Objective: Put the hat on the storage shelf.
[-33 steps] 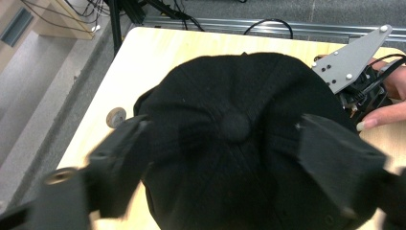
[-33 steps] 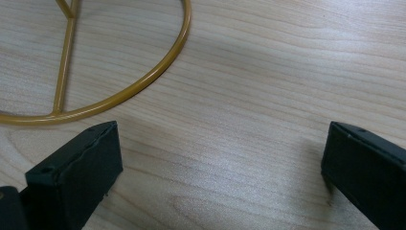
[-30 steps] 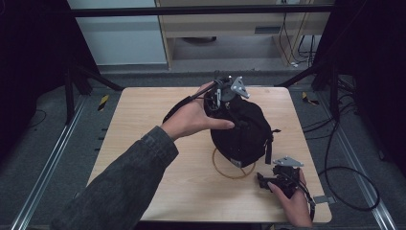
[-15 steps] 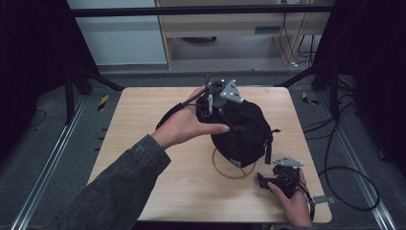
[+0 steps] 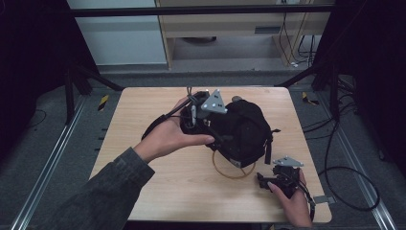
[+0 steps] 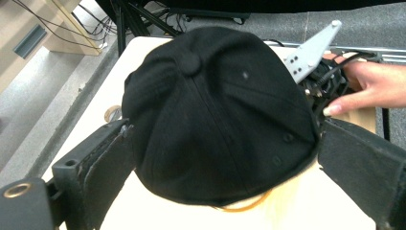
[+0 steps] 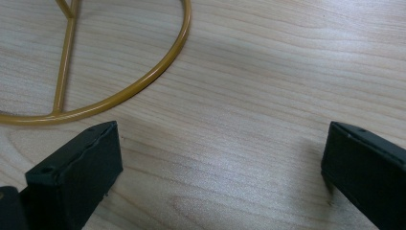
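A black cap [image 5: 244,129] sits over a gold wire stand whose ring base [image 5: 233,171] lies on the wooden table [image 5: 143,110]. My left gripper [image 5: 218,129] is at the cap's left side, held in a hand. In the left gripper view its jaws stand wide open on either side of the cap [image 6: 220,120], and the gold ring [image 6: 244,204] peeks out below. My right gripper [image 5: 261,179] rests low on the table at the front right, open. Bare wood lies between its jaws [image 7: 220,143], and the ring base [image 7: 143,81] curves just beyond them.
A small round object [image 5: 236,99] lies behind the cap. Cables [image 5: 344,172] trail over the floor to the right of the table. A yellow-black item [image 5: 103,102] lies on the floor at the left. A cabinet [image 5: 225,28] stands beyond the far edge.
My left gripper and hand have slid left and slightly nearer, from the cap's top to its left side. The right gripper has stayed put.
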